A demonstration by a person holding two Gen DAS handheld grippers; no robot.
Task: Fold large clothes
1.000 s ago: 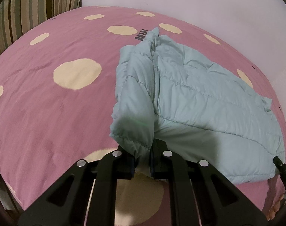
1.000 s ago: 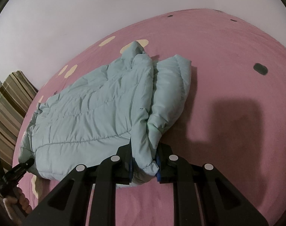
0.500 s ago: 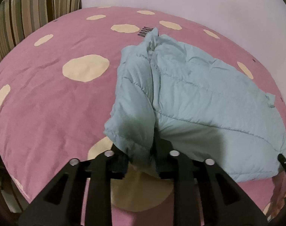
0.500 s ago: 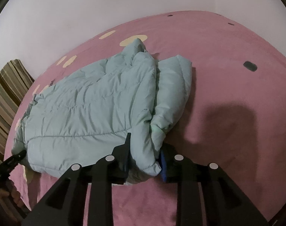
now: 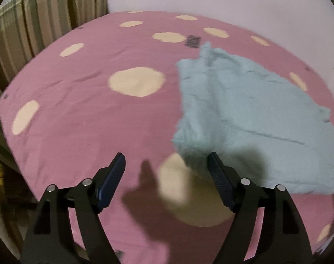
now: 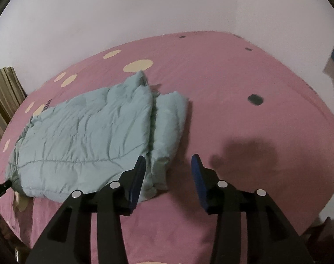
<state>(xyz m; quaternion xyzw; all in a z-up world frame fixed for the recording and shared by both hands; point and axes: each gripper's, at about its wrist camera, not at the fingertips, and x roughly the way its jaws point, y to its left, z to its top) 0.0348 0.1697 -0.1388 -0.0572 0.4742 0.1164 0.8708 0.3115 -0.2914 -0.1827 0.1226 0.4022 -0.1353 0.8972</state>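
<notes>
A pale blue-green quilted puffer jacket (image 6: 90,140) lies folded on the pink bed, with one sleeve folded along its right side. It also shows in the left wrist view (image 5: 254,118), blurred, right of centre. My left gripper (image 5: 165,165) is open and empty; its right finger sits just at the jacket's near edge. My right gripper (image 6: 168,167) is open and empty, with its left finger in front of the jacket's near right corner. The left gripper's tip (image 6: 0,187) pokes in at the jacket's far left corner in the right wrist view.
The bed has a pink sheet (image 5: 79,132) with cream dots and dark marks (image 6: 254,99). A striped curtain (image 5: 35,22) hangs at the left. A pale wall (image 6: 145,11) runs behind the bed. The bed's near edge lies just below both grippers.
Both grippers have opened and let go of the jacket's near edge. The jacket has dropped flat onto the bed. Both grippers have pulled back and up a little.
</notes>
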